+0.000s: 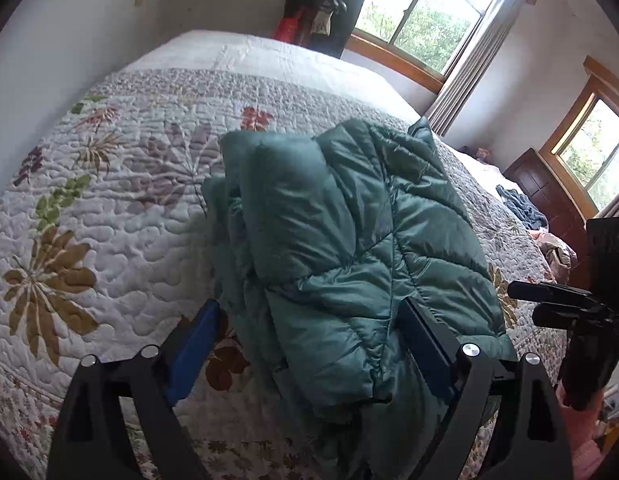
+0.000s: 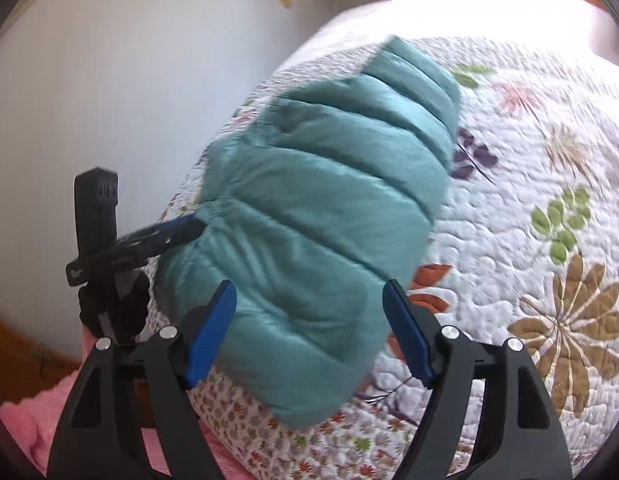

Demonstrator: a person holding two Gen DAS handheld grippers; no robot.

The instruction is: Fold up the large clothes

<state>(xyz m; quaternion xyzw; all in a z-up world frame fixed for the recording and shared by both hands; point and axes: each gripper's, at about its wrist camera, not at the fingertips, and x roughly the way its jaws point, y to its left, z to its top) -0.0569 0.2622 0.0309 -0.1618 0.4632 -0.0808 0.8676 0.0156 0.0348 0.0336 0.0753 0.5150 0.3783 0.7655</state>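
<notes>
Left gripper point(image 1: 309, 344), jaws spread, straddles the near hem of the folded teal puffer jacket point(image 1: 341, 240) lying on the quilted bed point(image 1: 109, 216). Right gripper point(image 2: 309, 328), jaws spread, nothing pinched. Jacket likely light, springy, slippery; grip stitched hem.

Under me a quilted bedspread point(image 1: 121, 216) with leaf and flower prints fills the left and centre of my left view. A window point(image 1: 421, 16) with a wooden frame sits top right, a striped curtain point(image 1: 465, 76) beside it. Dark bags point(image 1: 321, 4) hang top centre. At right, blue cloth point(image 1: 521, 208) lies near a dark wooden cabinet point(image 1: 549, 196).
</notes>
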